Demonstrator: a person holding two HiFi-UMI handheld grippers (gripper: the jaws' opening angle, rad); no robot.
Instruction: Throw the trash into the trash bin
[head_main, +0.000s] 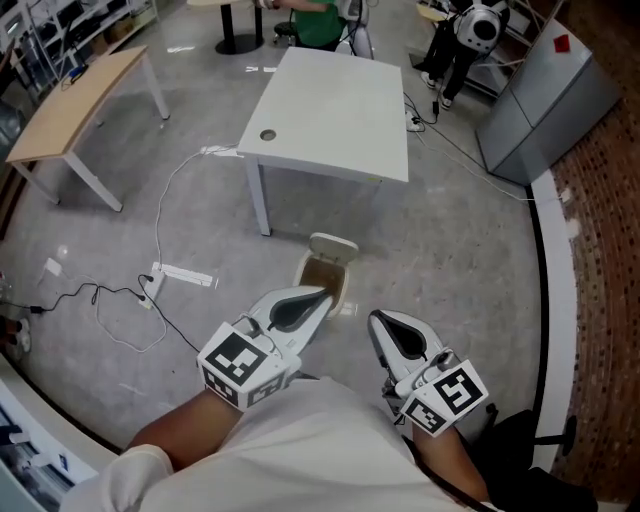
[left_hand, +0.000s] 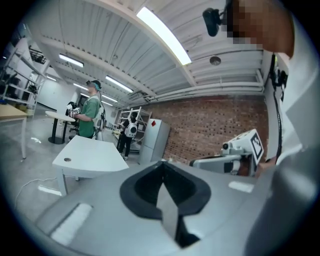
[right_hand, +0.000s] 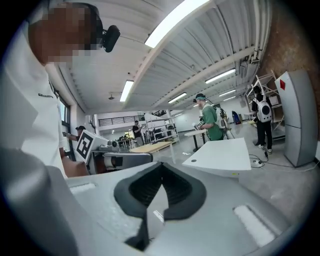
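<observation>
A small beige trash bin (head_main: 322, 278) stands on the grey floor in front of the white table, its flip lid (head_main: 333, 246) raised and its brown inside showing. No loose trash can be made out in any view. In the head view my left gripper (head_main: 318, 298) hangs just in front of the bin, close to my body, with its jaws closed and nothing between them. My right gripper (head_main: 381, 322) is beside it on the right, also shut and empty. Its own view shows the left gripper (left_hand: 162, 163) pointing roughly level across the room, and the right gripper (right_hand: 161, 164) does the same.
A white table (head_main: 335, 110) stands just beyond the bin and a wooden table (head_main: 75, 105) at far left. A power strip (head_main: 186, 274) with white and black cables lies on the floor at left. A grey cabinet (head_main: 545, 95) and a brick wall (head_main: 610, 230) line the right. A person in green (left_hand: 91, 112) stands in the background.
</observation>
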